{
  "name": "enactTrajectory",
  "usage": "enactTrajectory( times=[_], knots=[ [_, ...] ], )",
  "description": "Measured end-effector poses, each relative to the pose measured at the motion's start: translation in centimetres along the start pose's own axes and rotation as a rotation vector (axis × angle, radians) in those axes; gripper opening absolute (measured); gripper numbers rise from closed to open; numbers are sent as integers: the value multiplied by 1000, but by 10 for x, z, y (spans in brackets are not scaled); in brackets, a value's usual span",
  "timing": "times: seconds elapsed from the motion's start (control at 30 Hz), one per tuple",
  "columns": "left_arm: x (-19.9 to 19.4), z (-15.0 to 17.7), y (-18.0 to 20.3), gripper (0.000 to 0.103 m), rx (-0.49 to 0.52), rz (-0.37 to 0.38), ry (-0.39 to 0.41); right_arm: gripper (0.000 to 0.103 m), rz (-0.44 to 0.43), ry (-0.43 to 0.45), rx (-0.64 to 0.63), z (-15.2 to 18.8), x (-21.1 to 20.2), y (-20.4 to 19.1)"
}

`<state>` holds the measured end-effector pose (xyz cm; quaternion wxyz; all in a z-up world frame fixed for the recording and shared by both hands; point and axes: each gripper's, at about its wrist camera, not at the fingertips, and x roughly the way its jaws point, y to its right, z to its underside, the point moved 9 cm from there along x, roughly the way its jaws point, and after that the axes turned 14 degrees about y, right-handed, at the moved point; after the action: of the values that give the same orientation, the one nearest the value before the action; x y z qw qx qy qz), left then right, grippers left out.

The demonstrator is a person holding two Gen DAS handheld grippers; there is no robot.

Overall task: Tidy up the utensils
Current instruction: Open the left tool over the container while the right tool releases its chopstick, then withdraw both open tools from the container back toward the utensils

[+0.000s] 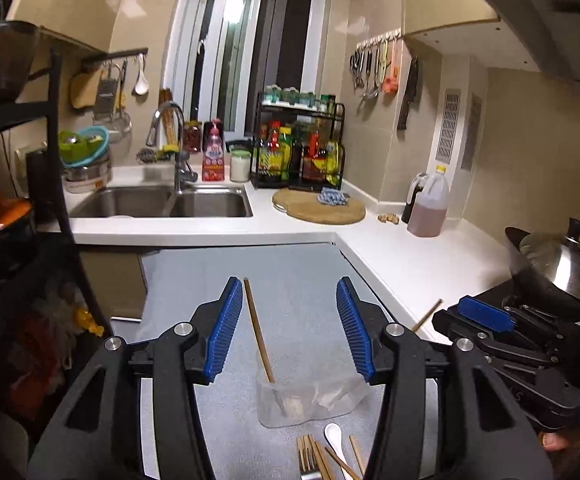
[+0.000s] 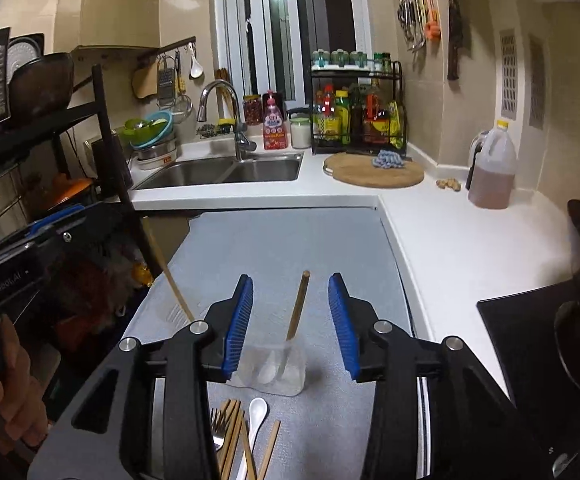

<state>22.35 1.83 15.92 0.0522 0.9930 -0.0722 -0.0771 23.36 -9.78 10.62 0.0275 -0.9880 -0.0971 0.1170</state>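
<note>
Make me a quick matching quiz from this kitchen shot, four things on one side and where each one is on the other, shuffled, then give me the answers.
Things:
1. white spoon
2. chopstick
3. blue cloth
4. oil jug

Places:
A. on the round wooden board
B. lying flat on the grey mat, beside the fork
C. on the white counter, near the right wall
D. standing in the clear container

Pairs: 1-B, 2-D, 3-A, 4-C
</note>
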Motion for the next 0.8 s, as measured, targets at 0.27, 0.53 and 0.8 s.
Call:
enactTrajectory(
  times=[0.27,0.53,0.8],
  knots=[
    [-84,28,7,52,27,-33,63,40,3,103,-4,33,-85,-14],
    [-134,111,17,52,105,-70,40,39,34,133,35,105,-135,-17],
    [-156,157,20,52,64,-68,26,37,49,75,33,169,-147,-14]
  ],
)
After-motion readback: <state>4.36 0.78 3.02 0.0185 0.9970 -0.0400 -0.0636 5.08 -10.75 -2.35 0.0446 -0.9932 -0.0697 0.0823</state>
